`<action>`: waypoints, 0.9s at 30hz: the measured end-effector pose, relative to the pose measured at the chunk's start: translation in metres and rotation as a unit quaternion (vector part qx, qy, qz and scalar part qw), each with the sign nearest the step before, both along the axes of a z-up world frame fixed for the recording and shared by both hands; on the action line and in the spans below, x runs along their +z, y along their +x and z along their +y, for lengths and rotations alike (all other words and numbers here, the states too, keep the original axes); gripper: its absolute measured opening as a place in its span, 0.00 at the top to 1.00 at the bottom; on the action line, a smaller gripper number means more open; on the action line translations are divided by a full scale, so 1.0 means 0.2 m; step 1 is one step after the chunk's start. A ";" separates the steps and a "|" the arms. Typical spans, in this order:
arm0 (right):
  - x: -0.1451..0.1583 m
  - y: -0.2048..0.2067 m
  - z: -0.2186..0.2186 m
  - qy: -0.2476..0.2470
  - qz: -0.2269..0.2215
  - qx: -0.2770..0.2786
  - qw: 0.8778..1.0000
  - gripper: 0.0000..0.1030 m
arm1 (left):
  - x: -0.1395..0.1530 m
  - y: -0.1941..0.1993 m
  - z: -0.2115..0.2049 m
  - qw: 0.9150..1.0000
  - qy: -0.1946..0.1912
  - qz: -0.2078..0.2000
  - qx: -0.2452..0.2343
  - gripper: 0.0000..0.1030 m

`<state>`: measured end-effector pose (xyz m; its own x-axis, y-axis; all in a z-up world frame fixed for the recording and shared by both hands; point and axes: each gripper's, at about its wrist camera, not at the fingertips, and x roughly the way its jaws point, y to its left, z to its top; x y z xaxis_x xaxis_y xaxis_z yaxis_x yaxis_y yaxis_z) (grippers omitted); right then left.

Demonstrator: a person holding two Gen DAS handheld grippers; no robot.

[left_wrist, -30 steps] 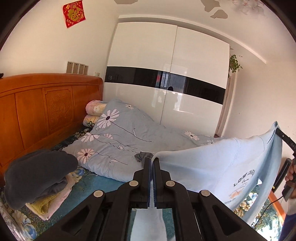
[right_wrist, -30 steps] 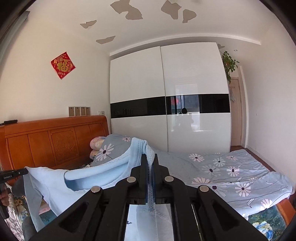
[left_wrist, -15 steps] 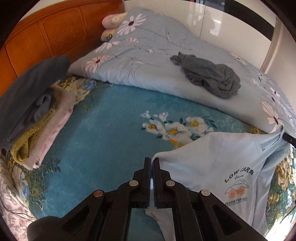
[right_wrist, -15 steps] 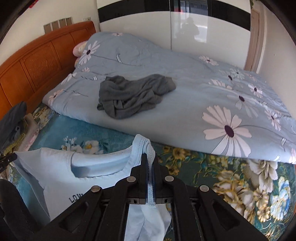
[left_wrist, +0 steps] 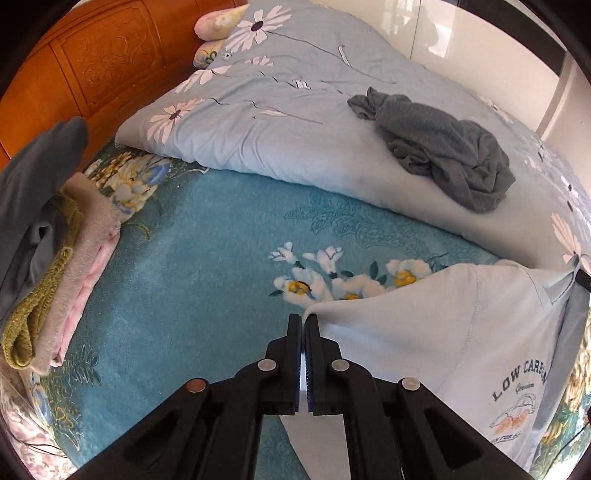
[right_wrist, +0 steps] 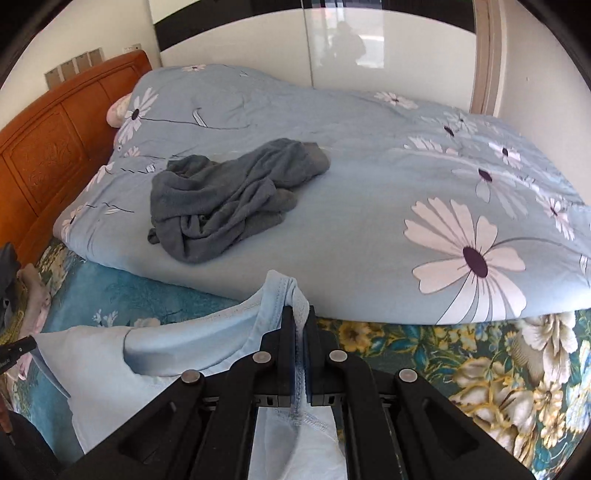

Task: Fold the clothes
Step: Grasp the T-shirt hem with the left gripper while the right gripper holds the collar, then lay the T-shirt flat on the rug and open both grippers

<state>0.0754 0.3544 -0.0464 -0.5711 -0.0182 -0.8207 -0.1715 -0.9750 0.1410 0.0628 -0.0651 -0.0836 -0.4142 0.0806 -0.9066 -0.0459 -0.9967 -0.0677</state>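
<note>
A light blue T-shirt (left_wrist: 424, 332) with dark "LOW CARBON" lettering hangs spread between both grippers, low over the teal flowered bedspread (left_wrist: 192, 280). My left gripper (left_wrist: 304, 319) is shut on one edge of it. In the right wrist view my right gripper (right_wrist: 300, 314) is shut on the shirt's (right_wrist: 155, 354) ribbed edge beside the neckline. The other gripper's tip shows at each view's edge. A crumpled grey garment (left_wrist: 443, 147) lies on the daisy-print duvet (left_wrist: 280, 122) further back.
A stack of folded clothes (left_wrist: 48, 266), grey, olive and pink, sits at the left on the bedspread. The orange wooden headboard (left_wrist: 103, 55) stands behind it, with pillows (left_wrist: 214, 22) beside. A white wardrobe (right_wrist: 369, 48) closes off the far side.
Both grippers have dropped and tipped downward with the T-shirt held between them; the views went from the walls and wardrobe to the bed surface. The shirt now hangs close over the bedspread.
</note>
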 end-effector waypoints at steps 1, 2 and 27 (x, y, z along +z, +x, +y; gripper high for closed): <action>-0.06 -0.02 0.02 -0.010 -0.017 -0.008 1.000 0.97 | -0.04 -0.02 0.01 1.000 -0.006 -0.010 -0.004 0.98; -0.11 -0.03 0.04 -0.017 -0.034 -0.015 0.999 0.97 | -0.08 -0.03 0.02 1.000 -0.006 -0.018 -0.003 0.98; -0.36 -0.13 0.01 -0.008 -0.092 -0.013 0.996 0.47 | -0.33 0.02 -0.07 0.986 0.138 -0.084 0.035 0.63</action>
<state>0.0504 0.3567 -0.1193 -0.4110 -0.0203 -0.9114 -0.2202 -0.9679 0.1209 0.0677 -0.0781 -0.1494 -0.2739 0.3107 -0.9102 0.0564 -0.9396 -0.3377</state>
